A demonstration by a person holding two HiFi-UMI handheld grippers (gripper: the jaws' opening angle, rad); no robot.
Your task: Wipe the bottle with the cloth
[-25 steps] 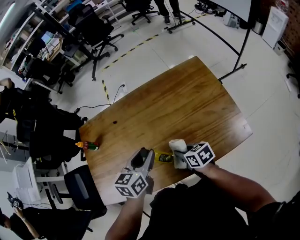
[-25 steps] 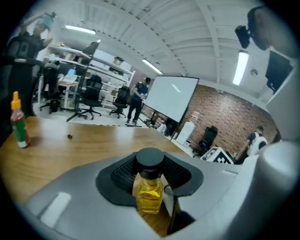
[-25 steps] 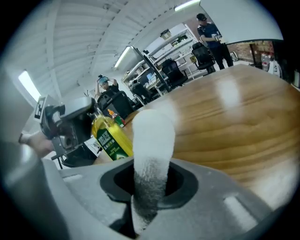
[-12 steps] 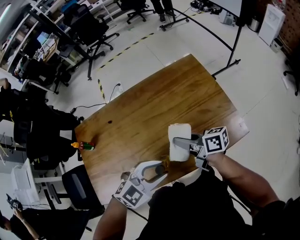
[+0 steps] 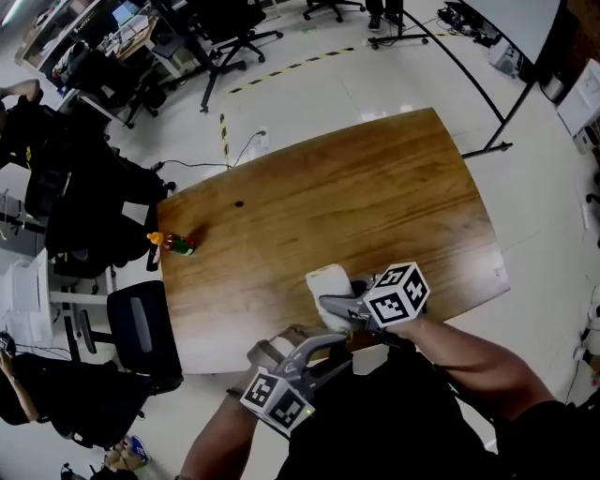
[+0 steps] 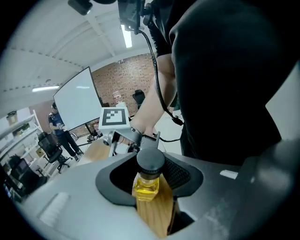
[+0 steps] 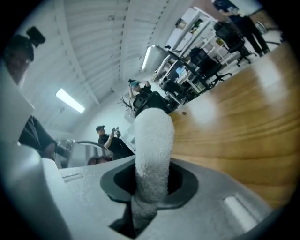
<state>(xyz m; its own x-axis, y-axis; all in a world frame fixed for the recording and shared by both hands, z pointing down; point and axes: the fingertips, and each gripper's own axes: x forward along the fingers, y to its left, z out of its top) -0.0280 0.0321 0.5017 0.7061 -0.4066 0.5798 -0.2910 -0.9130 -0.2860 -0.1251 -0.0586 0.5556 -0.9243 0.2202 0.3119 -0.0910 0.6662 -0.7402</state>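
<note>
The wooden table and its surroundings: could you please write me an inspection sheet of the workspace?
Surface: wooden table, mostly bare, one small dark speck.
Job's things: bottle of yellow liquid, black cap on, gripped; white cloth, gripped.
Clutter: small orange-topped item at the table's left edge.
Grippers: left tongs shut on the bottle; right tongs shut on the white cloth.
Cables: floor cable past the table's far-left corner.
Surroundings: office chairs, whiteboard, striped floor tape.
</note>
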